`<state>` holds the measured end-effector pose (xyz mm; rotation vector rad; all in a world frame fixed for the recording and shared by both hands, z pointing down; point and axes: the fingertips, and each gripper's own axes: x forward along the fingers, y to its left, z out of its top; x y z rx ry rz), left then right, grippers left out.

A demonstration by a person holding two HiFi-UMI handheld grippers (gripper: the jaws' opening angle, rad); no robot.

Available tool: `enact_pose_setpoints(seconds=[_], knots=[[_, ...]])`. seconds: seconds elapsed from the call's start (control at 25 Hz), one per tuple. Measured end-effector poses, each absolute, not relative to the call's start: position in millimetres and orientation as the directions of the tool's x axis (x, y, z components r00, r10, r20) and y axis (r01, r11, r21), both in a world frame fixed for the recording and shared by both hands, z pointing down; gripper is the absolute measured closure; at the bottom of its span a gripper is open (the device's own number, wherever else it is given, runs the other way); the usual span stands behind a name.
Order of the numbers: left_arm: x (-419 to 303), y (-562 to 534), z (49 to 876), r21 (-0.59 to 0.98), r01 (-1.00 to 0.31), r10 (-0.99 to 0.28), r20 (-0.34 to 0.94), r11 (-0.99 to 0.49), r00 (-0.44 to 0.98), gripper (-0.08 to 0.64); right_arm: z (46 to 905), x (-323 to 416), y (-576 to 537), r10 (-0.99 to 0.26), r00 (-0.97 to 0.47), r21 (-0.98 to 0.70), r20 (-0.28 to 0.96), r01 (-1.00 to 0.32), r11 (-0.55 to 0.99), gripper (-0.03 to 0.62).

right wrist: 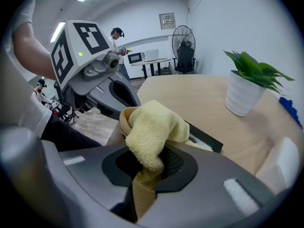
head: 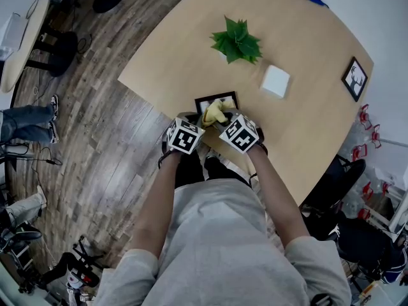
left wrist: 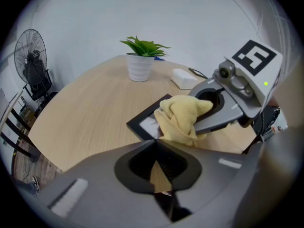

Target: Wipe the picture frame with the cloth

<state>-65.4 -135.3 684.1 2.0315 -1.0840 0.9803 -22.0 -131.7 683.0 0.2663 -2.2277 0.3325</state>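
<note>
1 yellow terry cloth (right wrist: 151, 127) clamped in R gripper (right wrist: 145, 152); L gripper (left wrist: 155, 144) jaws closed, empty, by 1 black rectangular picture frame (left wrist: 141, 122).

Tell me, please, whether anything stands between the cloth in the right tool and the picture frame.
Nothing visible does: the cloth, clamped in the right tool, hangs directly over the picture frame.

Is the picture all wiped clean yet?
Done: the right gripper holds the fluffy yellow cloth clamped. In hand: the cloth sits over the black rectangular picture frame lying flat near the edge of the light wooden table, and the left gripper is shut by the frame's near corner. Left, probably: the wiping itself; how clean the glass is cannot be told.
</note>
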Motion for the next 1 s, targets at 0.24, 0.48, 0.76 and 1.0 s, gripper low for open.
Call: enact_pose_setpoints(seconds=[0.24,0.48,0.76,1.0], knots=[[-66,-134,684,0.189,-0.865,-0.4,0.827,-0.464,0.395,0.508,685,-31,-134,-0.085,-0.62,-0.158,0.78,-0.326,0.932,0.529],[-67,-134,683,0.199,-0.862,-0.398,0.823,-0.466,0.405,0.508,686,-45,-142,-0.114,-0.592,-0.112,0.798,-0.331,0.937,0.529],[-67,-136,683,0.2,-0.86,-0.401,0.819,-0.469,0.41,0.508,685,-61,-156,-0.162,-0.572,-0.03,0.804,-0.311,0.95,0.529],[-66,-133,684,0.206,-0.857,-0.394,0.821,-0.473,0.414,0.508,682,-73,-162,-0.154,-0.585,-0.015,0.796,-0.274,0.962,0.529]])
